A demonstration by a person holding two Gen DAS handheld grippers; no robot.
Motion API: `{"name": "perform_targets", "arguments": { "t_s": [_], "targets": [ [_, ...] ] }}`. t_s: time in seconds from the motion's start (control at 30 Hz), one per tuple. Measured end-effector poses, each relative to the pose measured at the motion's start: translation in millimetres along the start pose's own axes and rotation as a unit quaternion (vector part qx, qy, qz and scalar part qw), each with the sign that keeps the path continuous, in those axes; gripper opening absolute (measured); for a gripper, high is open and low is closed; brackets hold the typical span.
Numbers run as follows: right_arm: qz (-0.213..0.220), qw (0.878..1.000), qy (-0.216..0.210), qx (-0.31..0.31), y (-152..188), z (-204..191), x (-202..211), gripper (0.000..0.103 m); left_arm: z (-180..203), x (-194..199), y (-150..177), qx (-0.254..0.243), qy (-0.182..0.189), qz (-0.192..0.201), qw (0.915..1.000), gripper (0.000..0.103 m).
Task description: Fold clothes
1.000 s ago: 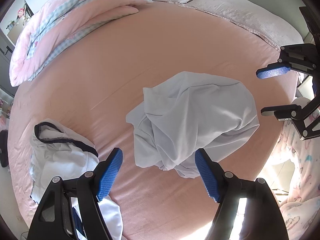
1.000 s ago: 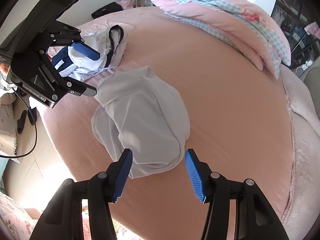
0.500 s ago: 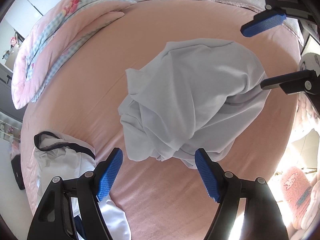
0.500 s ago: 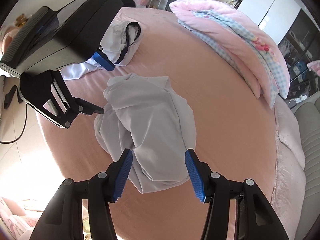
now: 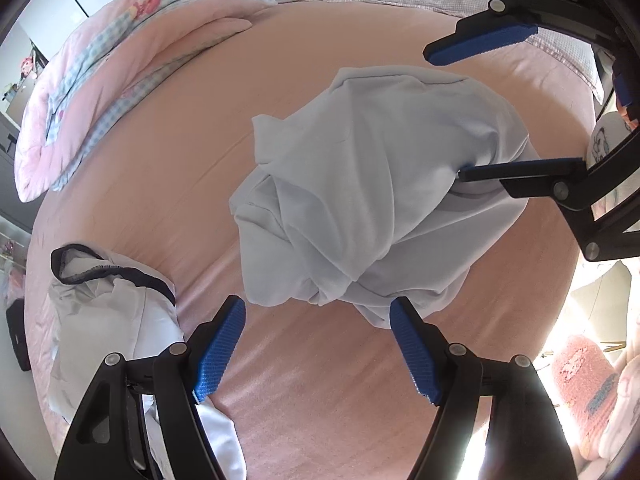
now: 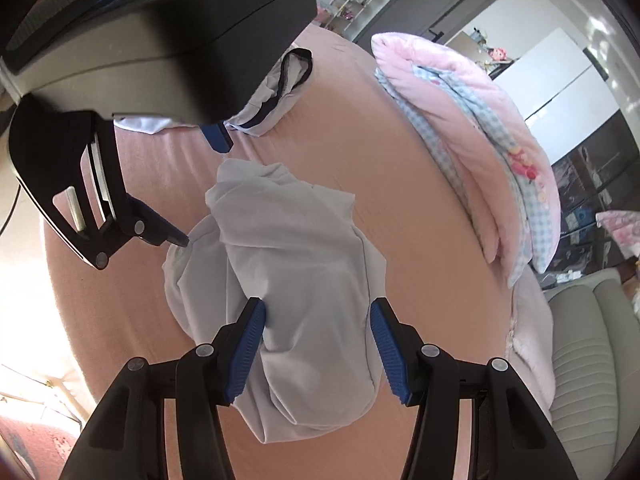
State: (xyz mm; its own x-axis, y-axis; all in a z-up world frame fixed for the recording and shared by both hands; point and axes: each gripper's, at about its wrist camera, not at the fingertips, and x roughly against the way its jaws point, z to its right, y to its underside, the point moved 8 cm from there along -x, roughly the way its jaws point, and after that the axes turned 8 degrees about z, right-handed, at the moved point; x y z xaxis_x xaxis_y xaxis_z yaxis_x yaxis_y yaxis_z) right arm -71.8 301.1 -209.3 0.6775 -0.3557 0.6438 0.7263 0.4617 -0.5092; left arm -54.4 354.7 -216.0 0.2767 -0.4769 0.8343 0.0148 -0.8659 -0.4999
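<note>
The pale grey garment (image 5: 360, 200) lies crumpled in a loose heap near the centre of the bed (image 5: 168, 184), on the pink sheet. It is bunched and twisted, with no flat panel and no clear hem or sleeve to be made out. In the left wrist view the heap fills the centre and extends toward 3 o'clock.

The left hand-held gripper (image 5: 316, 344) sits at 6 o'clock of the heap, fingers spread apart, tips just short of the near edge of the cloth and holding nothing. The right hand-held gripper (image 6: 316, 344) is also spread apart. In its own view the heap lies between its two blue pads, and the left pad (image 6: 246, 344) appears to touch the fabric. In the left wrist view its lower finger (image 5: 516, 170) presses into the heap at 3 o'clock, with the upper finger clear above. It straddles a fold but is not clamped.

Judged step: the opening grasp, before any spreading or folding. No fold is made yet.

The next move calls for closing the right hand-held gripper on the straddled fold, then taking a second edge with the left, and drawing the two apart to flatten the garment on the sheet.

A second garment, white with dark trim (image 5: 112, 300), lies at 8 o'clock, well apart. A pink quilt (image 5: 120, 60) is folded at 11 o'clock.
</note>
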Motion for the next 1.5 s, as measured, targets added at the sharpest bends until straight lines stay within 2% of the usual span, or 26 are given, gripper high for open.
{"name": "perform_targets", "arguments": {
  "t_s": [0.17, 0.3, 0.47, 0.63, 0.73, 0.83, 1.07, 1.2, 1.33, 1.5],
  "targets": [
    [-0.003, 0.998, 0.048, 0.050, -2.6, -8.8, -10.2, 0.054, -6.7, 6.5, 2.2, 0.009, -0.009, 0.023, 0.9997, 0.074],
    [-0.003, 0.991, 0.090, 0.103, -5.1, -16.6, -18.0, 0.054, -5.4, 6.9, 1.7, 0.004, -0.016, 0.035, 0.9992, 0.074],
    [-0.003, 0.974, 0.122, 0.193, -1.3, -33.6, -34.4, 0.054, 0.5, 3.6, 7.5, -0.012, -0.014, 0.039, 0.9991, 0.074],
    [-0.002, 0.959, 0.144, 0.244, 5.3, -45.7, -36.4, 0.055, -7.2, 3.7, 10.7, -0.014, -0.030, 0.049, 0.9983, 0.074],
    [-0.008, 0.952, 0.159, 0.261, 8.3, -45.6, -38.9, 0.063, -1.7, 7.3, 9.7, -0.030, -0.042, 0.056, 0.9971, 0.074],
    [-0.013, 0.950, 0.163, 0.267, 9.2, -46.5, -38.1, 0.063, 2.5, 7.3, 5.2, -0.055, -0.054, 0.065, 0.9949, 0.074],
    [-0.032, 0.961, 0.141, 0.238, 18.3, -37.3, -23.0, 0.064, 9.9, -2.0, -6.0, -0.102, -0.058, 0.070, 0.9906, 0.074],
    [-0.034, 0.958, 0.152, 0.241, 25.8, -34.0, -26.3, 0.071, 13.5, -9.7, -9.4, -0.116, -0.064, 0.065, 0.9890, 0.074],
    [-0.032, 0.951, 0.165, 0.260, 20.8, -37.4, -33.4, 0.071, 13.5, -15.1, -11.8, -0.127, -0.068, 0.059, 0.9878, 0.074],
    [-0.031, 0.951, 0.158, 0.263, 19.5, -41.2, -39.9, 0.071, 9.9, -21.5, -13.3, -0.139, -0.067, 0.050, 0.9868, 0.073]
  ]
}}
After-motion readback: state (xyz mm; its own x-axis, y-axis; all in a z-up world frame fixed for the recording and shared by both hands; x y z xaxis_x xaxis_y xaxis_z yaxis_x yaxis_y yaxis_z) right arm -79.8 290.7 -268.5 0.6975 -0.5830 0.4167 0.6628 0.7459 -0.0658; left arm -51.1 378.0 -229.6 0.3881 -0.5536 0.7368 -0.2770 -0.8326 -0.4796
